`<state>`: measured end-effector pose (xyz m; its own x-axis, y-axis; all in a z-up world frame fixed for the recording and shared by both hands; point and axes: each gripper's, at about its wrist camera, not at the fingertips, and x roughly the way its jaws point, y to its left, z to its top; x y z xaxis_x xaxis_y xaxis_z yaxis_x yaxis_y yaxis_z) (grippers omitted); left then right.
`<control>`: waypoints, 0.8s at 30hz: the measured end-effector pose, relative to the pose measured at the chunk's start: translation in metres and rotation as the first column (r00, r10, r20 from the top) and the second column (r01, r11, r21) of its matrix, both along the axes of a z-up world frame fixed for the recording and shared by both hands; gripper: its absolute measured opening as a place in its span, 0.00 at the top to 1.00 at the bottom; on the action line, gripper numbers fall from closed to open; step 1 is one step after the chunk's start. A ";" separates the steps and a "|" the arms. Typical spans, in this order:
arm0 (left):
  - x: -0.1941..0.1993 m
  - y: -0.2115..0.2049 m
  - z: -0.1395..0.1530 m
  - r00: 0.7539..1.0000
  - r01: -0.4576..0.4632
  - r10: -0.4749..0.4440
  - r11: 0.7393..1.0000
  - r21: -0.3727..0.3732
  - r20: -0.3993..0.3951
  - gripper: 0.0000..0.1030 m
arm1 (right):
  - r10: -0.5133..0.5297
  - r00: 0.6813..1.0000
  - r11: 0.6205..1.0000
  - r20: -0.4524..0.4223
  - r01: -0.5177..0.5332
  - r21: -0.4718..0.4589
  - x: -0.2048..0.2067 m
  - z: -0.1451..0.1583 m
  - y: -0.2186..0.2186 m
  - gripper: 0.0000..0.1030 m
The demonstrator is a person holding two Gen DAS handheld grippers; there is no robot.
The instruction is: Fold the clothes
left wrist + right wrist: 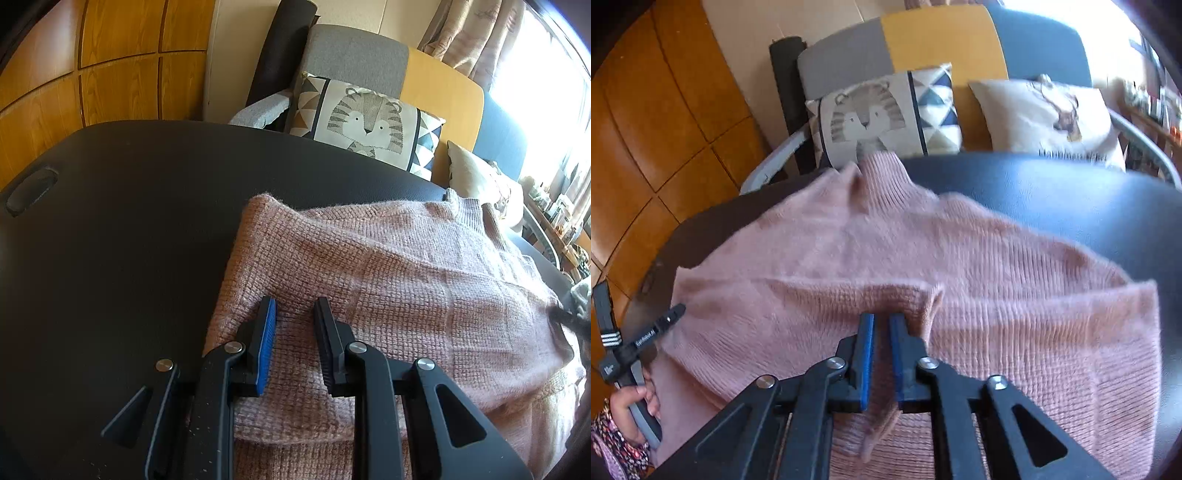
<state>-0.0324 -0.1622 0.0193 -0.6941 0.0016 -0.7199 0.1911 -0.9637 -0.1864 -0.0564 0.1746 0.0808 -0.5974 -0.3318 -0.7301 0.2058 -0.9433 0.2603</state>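
A pink knit sweater (871,258) lies spread on a dark padded table (1052,206), its ribbed collar at the far edge toward a tiger-print cushion (864,122). The right gripper (882,325) is closed to a narrow gap, pinching a raised fold of the sweater between its 2 blue pads. The left gripper (294,306) sits over the sweater's left edge, jaws partly apart; whether they pinch the cloth I cannot tell. A hand (631,410) holds its handle at the near left
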 end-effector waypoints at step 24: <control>-0.004 0.000 0.001 1.000 -0.002 0.002 1.000 -0.013 0.001 0.76 | 0.080 0.996 0.992 -0.026 -0.077 0.096 0.066 -0.001 -0.008 0.88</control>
